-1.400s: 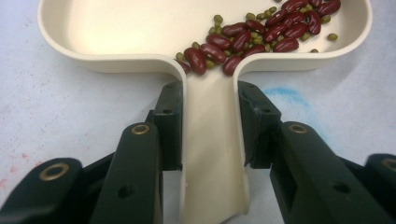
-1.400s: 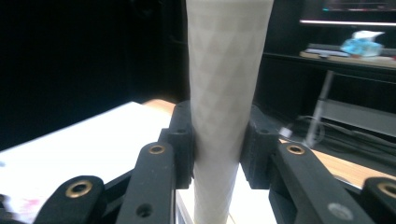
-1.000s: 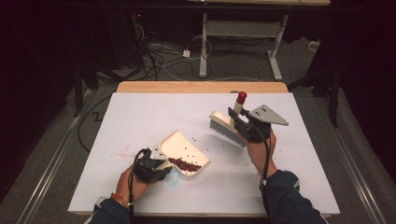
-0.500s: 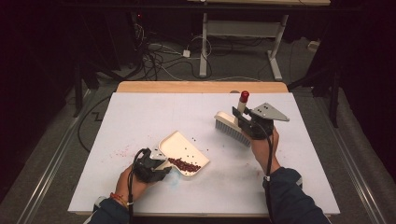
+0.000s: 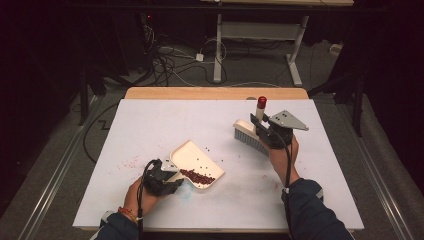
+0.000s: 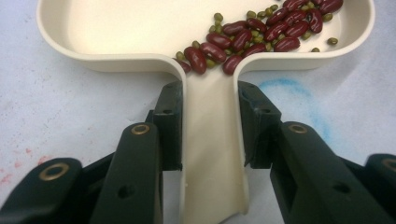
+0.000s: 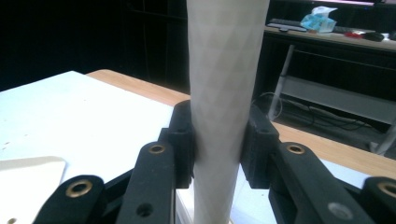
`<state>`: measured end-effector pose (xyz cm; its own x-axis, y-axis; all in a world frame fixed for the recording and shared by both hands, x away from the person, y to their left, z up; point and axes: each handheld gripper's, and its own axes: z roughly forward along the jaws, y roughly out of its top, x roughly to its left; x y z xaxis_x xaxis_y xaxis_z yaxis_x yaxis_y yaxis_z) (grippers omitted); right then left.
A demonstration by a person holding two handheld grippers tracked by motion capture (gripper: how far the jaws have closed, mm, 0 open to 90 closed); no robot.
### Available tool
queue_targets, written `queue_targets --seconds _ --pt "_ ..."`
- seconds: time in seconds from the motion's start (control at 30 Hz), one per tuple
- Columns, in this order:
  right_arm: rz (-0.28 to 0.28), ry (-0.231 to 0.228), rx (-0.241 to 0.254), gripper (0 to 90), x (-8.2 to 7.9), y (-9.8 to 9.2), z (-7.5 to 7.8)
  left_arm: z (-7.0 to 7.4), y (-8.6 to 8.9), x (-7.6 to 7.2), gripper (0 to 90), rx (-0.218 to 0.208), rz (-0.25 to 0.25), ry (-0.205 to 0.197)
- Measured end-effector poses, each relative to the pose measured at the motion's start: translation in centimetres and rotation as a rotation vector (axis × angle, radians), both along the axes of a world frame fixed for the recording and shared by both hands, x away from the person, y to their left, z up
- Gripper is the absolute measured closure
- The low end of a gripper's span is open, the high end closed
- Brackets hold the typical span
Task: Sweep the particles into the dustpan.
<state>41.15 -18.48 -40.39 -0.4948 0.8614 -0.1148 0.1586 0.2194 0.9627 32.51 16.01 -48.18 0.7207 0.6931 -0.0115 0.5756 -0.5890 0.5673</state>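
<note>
A cream dustpan [image 5: 192,159] lies on the white table, with red kidney beans [image 5: 197,176] and small green beans heaped near its handle. My left gripper [image 5: 167,176] is shut on the dustpan's handle [image 6: 212,154], the pads pressing both sides; the beans [image 6: 254,35] lie just past the jaws. A hand brush [image 5: 248,136] with grey bristles and a red-tipped handle is held above the table at the right. My right gripper [image 5: 264,131] is shut on the brush's pale handle [image 7: 223,93], which stands upright between the jaws.
A few loose beans [image 5: 206,149] lie on the table [image 5: 150,120] by the pan's open edge. Reddish specks [image 5: 131,162] mark the table's left part, and a blue smudge [image 6: 289,91] lies beside the pan's handle. Desks and cables stand behind the table.
The right gripper has carried the brush slightly to the right and away from the dustpan. The left gripper and dustpan stay put.
</note>
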Motion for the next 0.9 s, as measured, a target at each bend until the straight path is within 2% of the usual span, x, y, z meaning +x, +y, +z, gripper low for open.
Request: queue_targets --seconds 0.1,0.23,0.4,0.5,0.63,0.7,0.83,0.9 --pt "0.027 -0.001 -0.002 69.6 -0.5 0.9 -0.2 0.0 0.0 0.0 63.4 0.0 0.001 0.001" --pt "0.032 -0.009 -0.009 69.6 -1.1 2.1 -0.4 0.0 0.0 0.0 63.4 -0.004 0.004 0.005" --pt "0.033 -0.021 0.021 69.6 -1.8 3.6 -0.7 0.0 -0.1 0.0 63.4 -0.013 0.013 0.007" --pt "0.052 -0.029 0.008 69.4 -2.0 4.6 -0.9 0.0 -0.1 0.0 63.4 -0.014 0.014 0.009" --pt "0.062 -0.053 -0.003 69.8 -1.6 5.3 -0.8 -0.1 0.0 0.0 63.4 -0.026 0.015 0.012" --pt "0.064 -0.042 0.018 69.9 -1.1 5.6 -0.8 -0.1 0.0 0.0 63.4 -0.027 0.017 0.014" --pt "0.046 -0.053 0.022 69.9 -0.4 6.5 -0.9 -0.1 0.0 0.1 63.4 -0.029 0.017 0.016" --pt "0.05 -0.079 0.036 69.9 -0.2 7.0 -1.1 -0.1 0.0 0.0 63.5 -0.026 0.017 0.014"
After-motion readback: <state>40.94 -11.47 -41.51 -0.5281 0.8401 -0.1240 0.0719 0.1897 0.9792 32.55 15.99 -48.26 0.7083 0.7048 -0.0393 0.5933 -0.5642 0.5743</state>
